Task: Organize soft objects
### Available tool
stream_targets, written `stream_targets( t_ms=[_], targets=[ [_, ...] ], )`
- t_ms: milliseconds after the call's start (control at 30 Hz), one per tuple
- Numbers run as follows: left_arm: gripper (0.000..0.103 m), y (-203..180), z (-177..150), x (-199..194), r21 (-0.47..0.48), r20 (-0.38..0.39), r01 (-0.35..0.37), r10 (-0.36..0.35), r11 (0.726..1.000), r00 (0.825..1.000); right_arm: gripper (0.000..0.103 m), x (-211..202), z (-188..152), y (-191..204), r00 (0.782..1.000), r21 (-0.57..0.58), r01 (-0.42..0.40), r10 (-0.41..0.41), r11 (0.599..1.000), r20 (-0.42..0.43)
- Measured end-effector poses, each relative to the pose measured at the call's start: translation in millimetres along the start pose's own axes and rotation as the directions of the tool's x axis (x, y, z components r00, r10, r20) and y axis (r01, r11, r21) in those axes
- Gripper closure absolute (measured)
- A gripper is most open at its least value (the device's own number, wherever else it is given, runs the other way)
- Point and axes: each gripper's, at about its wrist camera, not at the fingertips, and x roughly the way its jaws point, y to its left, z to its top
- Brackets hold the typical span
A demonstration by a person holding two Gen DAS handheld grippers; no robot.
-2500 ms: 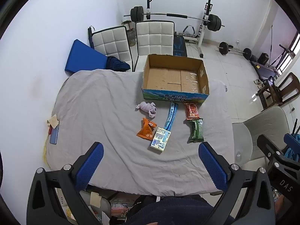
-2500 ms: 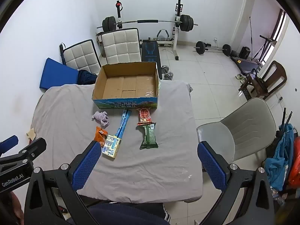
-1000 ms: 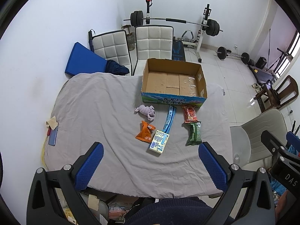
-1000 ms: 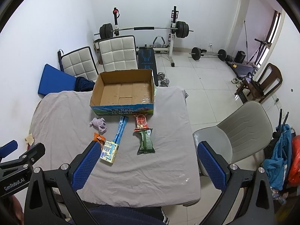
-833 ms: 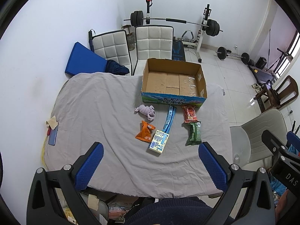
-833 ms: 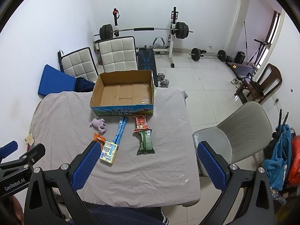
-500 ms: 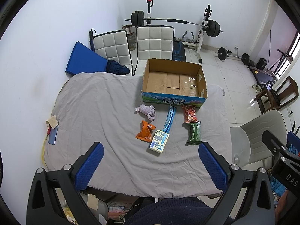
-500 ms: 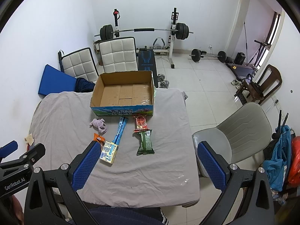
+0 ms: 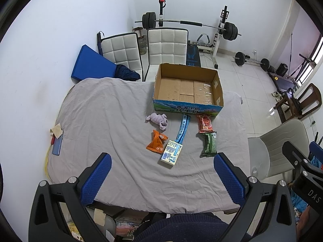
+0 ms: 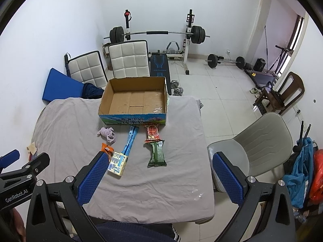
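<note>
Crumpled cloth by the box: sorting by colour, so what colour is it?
Pale lilac; the crumpled cloth shows best in the left wrist view.

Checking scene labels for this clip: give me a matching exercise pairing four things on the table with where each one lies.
Things:
1. box
2. sock
3. green packet
4. carton

Places:
A. left of the blue stick pack
B. nearest the person
C. just below the red packet
D. far side of the table, open and empty

Pairs: 1-D, 2-A, 3-C, 4-B
</note>
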Motion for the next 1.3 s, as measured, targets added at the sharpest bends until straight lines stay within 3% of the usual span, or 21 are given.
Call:
stream_targets(
  t_ms=[800,1000,1167,1300],
  targets=[
    [0.0,3.6,-0.7,4.8,-0.018,-0.018,-0.002,0.002,1.0,1.0,0.0,14.7,3.6,-0.2,0.999,0.009,-0.006,0.006,1.0,-0.035],
    [0.0,12.4,5.3,45.1,-0.079,-0.108,-0.003,-0.005,0.997,0.994,0.0,59.5,2.0,-4.4,0.992,0.017,-0.006,0.009,1.0,-0.128],
    [0.0,12.2,5.3,100.8,-0.098,-0.187,-0.017,-0.002,0.995,0.982,0.0,122.7,-3.9,-14.3,0.973,0.033,0.001,0.007,0.999,-0.23],
    [0.0,5.0,-0.3,162.5,-0.067,-0.275,-0.043,0.023,0.997,0.961,0.0,188.1,-14.4,-20.9,0.952,0.02,0.014,-0.007,1.0,-0.307]
  ],
)
